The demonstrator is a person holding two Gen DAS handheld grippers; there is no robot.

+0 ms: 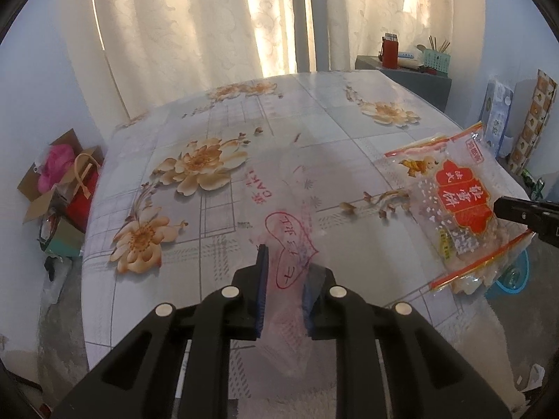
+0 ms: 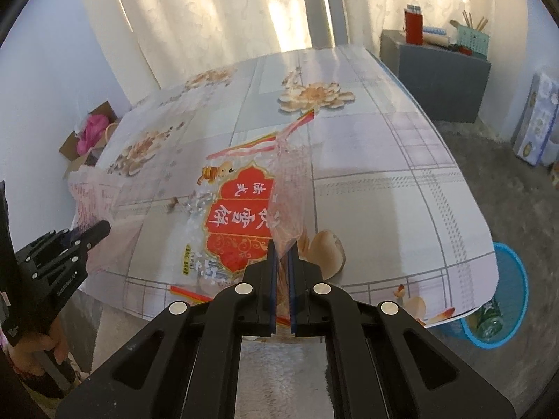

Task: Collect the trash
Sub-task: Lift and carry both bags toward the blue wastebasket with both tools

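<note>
Curtained room, floral table (image 1: pixel 314 111): both grippers hold wrappers over its near edge.
Left gripper (image 1: pixel 284 279) is clamped on a thin pink-printed bag (image 1: pixel 290 234); right gripper (image 2: pixel 283 272) is closed on a red-labelled snack bag (image 2: pixel 237 223). Blue bin (image 2: pixel 513 279) stands beside the table's right corner.

Warm daylight enters through the cream patterned curtains (image 1: pixel 216 24), producing glare on the glossy floral surface (image 1: pixel 314 104); fisheye edges bend and darken.
</note>
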